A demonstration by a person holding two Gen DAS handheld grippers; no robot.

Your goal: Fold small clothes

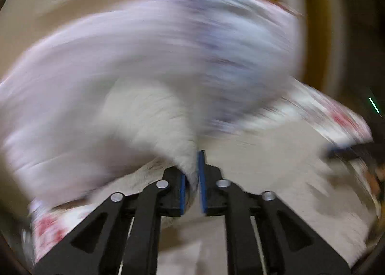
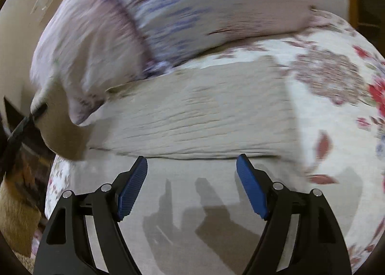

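The cream garment (image 2: pixel 192 118) is lying across the floral bedspread (image 2: pixel 336 78), its left end pinched in the left gripper (image 1: pixel 192 178). The right gripper (image 2: pixel 192 188) is hanging spread apart nearer. Light, limp cloth, probably best gripped at corners or hems.

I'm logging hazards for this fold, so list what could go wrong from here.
1. The left gripper pinches only a narrow bunch of the pale garment; the heavy motion blur suggests a fast swing, so the cloth might slip out.
2. The right gripper is open and holds nothing, so the garment's free end may land crumpled on the floral bedspread.
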